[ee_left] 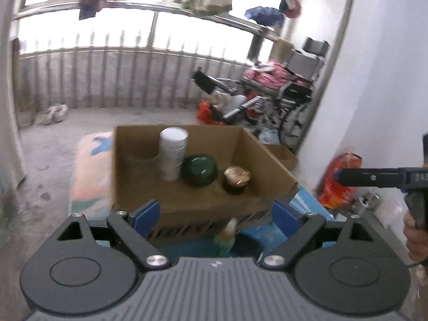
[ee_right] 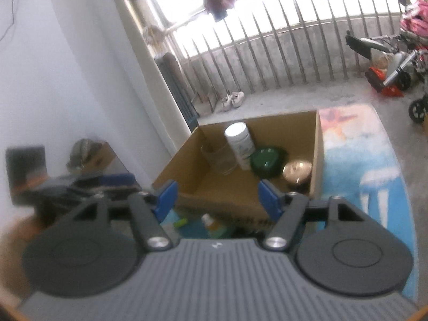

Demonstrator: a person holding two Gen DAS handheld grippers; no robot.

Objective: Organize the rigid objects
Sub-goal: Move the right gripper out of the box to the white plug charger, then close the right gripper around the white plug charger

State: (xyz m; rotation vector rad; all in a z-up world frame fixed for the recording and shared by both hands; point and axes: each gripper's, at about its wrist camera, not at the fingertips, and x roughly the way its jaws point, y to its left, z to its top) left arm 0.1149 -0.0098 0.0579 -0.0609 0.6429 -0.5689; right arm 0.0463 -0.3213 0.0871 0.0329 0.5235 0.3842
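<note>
An open cardboard box [ee_left: 264,155] stands on a patterned mat and holds a white canister [ee_left: 172,157], a dark green bowl [ee_left: 199,169], a gold-lidded jar [ee_left: 236,179] and a clear glass [ee_right: 220,157]. The box [ee_right: 184,155] shows in the right wrist view too. My left gripper [ee_left: 216,214] is open and empty, just before the box's near wall. A green bottle [ee_left: 227,236] lies below it. My right gripper [ee_right: 216,198] is open and empty, over an orange-and-white bottle [ee_right: 210,220] and a small green item [ee_right: 179,222]. The right gripper also shows at the left view's right edge [ee_left: 374,178].
The colourful mat [ee_right: 353,144] lies on a concrete balcony floor. A wheelchair [ee_left: 289,93] with clothes stands at the back right by the white wall. An orange bag [ee_left: 339,176] sits by the wall. Shoes [ee_right: 234,99] lie by the railing.
</note>
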